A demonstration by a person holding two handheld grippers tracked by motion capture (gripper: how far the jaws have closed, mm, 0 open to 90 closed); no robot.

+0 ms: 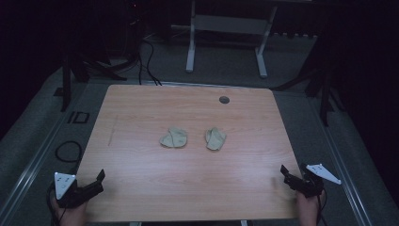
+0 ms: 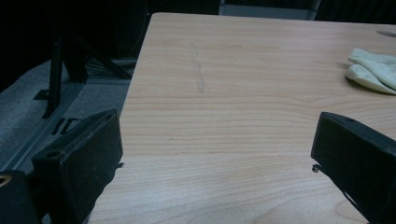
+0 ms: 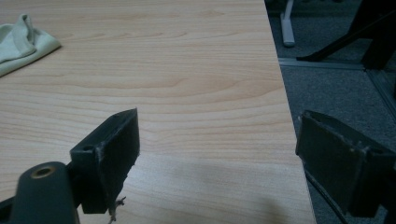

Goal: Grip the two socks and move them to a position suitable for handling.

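Two pale cloths lay side by side, apart, near the middle of the table (image 1: 141, 188): the left cloth (image 1: 173, 137) and the right cloth (image 1: 215, 138). The left gripper (image 1: 96, 181) hovered at the near left corner, jaws wide apart and empty. The right gripper (image 1: 287, 175) hung at the near right corner, jaws likewise spread with nothing between them, well away from both cloths
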